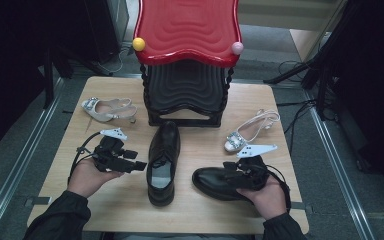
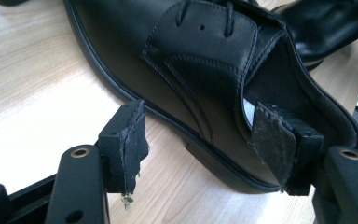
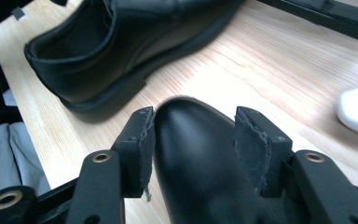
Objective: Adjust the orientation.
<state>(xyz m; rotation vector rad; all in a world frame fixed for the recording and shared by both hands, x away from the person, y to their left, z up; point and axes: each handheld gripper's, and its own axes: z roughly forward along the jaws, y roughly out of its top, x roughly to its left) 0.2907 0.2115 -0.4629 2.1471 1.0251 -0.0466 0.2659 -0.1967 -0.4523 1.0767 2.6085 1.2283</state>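
On the wooden table (image 1: 60,165), the left gripper (image 1: 132,161) sits at about eight o'clock from the table's middle, held in the person's left hand (image 1: 87,177) and pointing toward three o'clock. In the left gripper view its jaws stand wide apart: one pad hangs over bare wood, the other lies at the collar of the upright black shoe (image 2: 205,70), without pressing it. That shoe (image 1: 163,162) stands at the middle of the table, toe toward twelve o'clock, heel toward six.

At about four o'clock lies the second black shoe (image 1: 215,182), its toe pointing to nine o'clock. The right gripper (image 1: 230,172), in the right hand (image 1: 270,197), is over it. In the right gripper view the jaws straddle the rounded toe (image 3: 196,158); the left pad touches the leather, the right pad stands just clear, so the jaws are fairly wide and not clamped.

A silver heeled sandal (image 1: 107,109) lies at ten o'clock, another (image 1: 250,132) at two o'clock, and a red-topped stool (image 1: 187,30) at twelve.
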